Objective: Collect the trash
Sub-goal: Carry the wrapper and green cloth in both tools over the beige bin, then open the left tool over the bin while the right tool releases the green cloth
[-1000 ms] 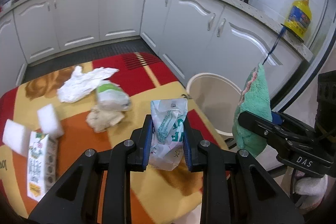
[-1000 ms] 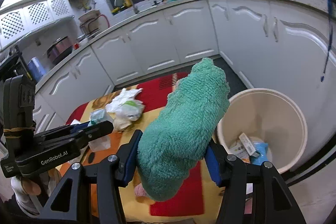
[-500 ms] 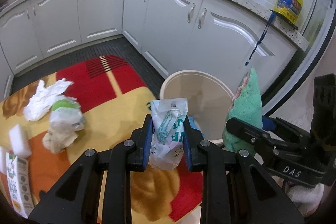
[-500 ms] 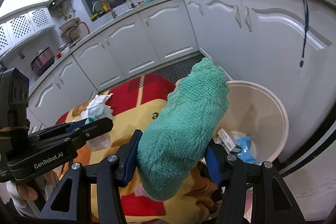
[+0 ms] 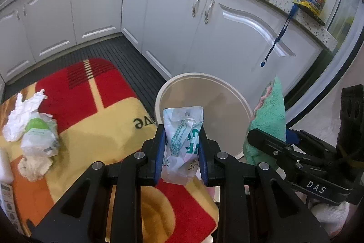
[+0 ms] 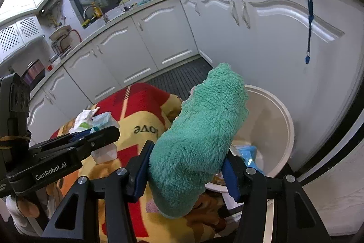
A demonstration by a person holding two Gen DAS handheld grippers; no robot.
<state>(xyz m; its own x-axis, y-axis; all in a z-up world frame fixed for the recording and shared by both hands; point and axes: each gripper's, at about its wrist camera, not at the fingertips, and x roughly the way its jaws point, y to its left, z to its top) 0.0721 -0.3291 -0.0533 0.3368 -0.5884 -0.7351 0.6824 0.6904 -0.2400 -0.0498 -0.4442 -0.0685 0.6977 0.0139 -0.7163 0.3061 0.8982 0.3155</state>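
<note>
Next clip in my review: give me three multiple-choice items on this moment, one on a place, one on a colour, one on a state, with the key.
1. Where is the bin?
A. on the counter
B. on the floor by the white cabinets, beside the rug
C. in the middle of the rug

2. What colour is the fleecy cloth?
A. teal green
B. red
C. black

3. How is the left gripper?
A. wide open and empty
B. shut on a sponge
C. shut on a wrapper

Key: 1 B, its rim sits between the rug and the cabinets. 2 A, the right wrist view shows green pile between the right gripper pads. 3 C, the blue pads press a crumpled white and green wrapper.
</note>
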